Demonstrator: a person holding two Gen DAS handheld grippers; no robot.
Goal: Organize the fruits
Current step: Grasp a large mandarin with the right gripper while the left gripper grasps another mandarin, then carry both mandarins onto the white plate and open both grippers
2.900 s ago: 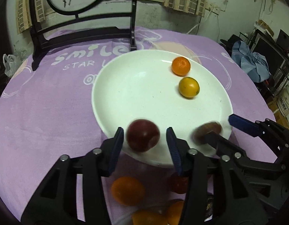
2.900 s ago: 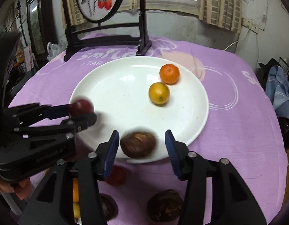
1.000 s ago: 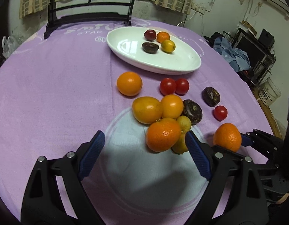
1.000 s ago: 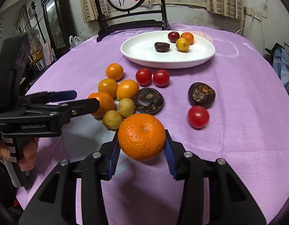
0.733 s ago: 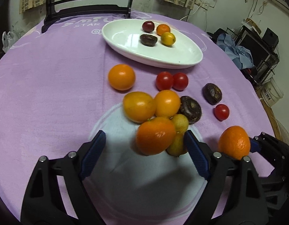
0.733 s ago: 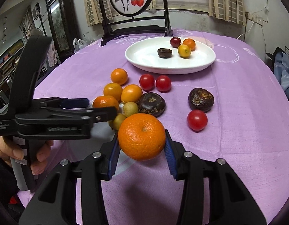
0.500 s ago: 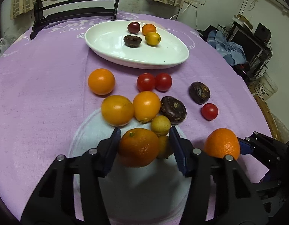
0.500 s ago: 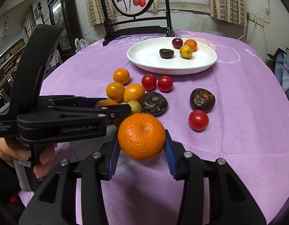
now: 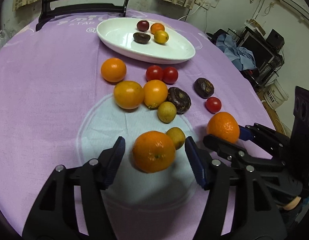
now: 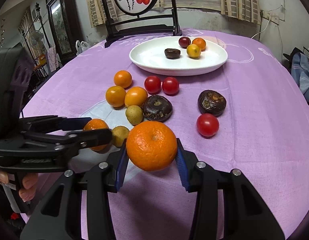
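So the right tool [image 10: 151, 155] is clamped on a big round orange mandarin [image 10: 151, 146], blue pads pressing both sides, held up off the purple-clothed desk [image 10: 254, 140]. The left tool [image 9: 154, 156] has its jaws opening around a second orange mandarin [image 9: 153, 151], with a gap showing on each side, so nothing's gripped. Further back, the white oval plate [image 9: 174, 50] has four small fruits, and loose tomatoes and oranges sit between.

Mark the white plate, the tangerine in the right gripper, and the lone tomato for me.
white plate [image 10: 154, 55], right wrist view, bare inner surface left of the fruit.
tangerine [image 10: 151, 146], right wrist view, middle of its peel.
lone tomato [image 10: 207, 124], right wrist view, centre of its skin.
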